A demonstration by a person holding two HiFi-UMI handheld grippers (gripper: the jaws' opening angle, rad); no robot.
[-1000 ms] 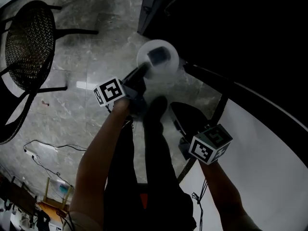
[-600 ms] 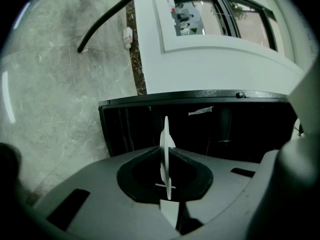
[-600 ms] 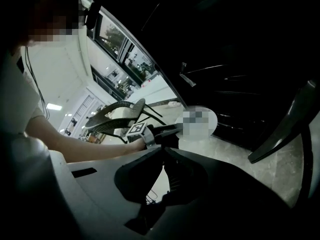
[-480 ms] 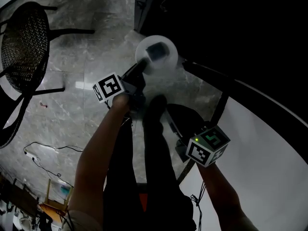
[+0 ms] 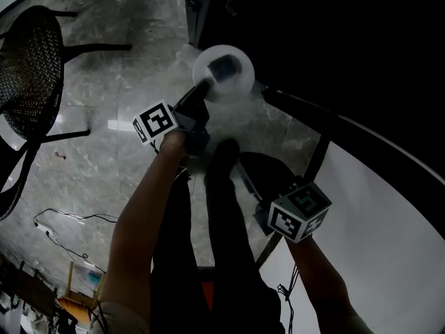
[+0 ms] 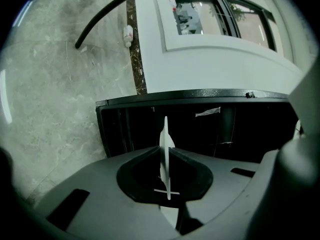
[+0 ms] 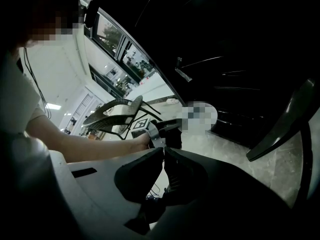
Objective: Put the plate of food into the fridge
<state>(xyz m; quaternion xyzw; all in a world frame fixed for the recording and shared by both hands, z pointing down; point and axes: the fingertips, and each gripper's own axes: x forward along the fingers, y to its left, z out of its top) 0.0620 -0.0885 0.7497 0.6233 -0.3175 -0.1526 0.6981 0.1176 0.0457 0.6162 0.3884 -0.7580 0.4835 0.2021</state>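
Two tools: one working, one idle.
Left tool [image 6: 166, 151]: gripping the plate [image 5: 222, 74] by its rim, keeping it level.
Right tool [image 7: 162, 153]: hanging shut, empty.
Fridge [image 6: 225, 129]: standing open, mid-frame.

Right tool [image 7: 163, 150] jaws closed tip to tip, nothing between. Beyond them: left tool [image 7: 179, 123] in a hand [image 7: 137, 141], at plate [image 7: 210, 115] edge. Mesh chair [image 7: 112, 111] behind, marble floor [image 7: 235, 149] below, dark door [image 7: 225, 44] right.

Bare marble floor [image 5: 111, 96] leaves passage at nine o'clock of the plate [image 5: 222, 72]. A mesh chair [image 5: 28, 68] stands at ten, the white table [image 5: 389, 214] at four, the dark fridge [image 5: 292, 26] at twelve.
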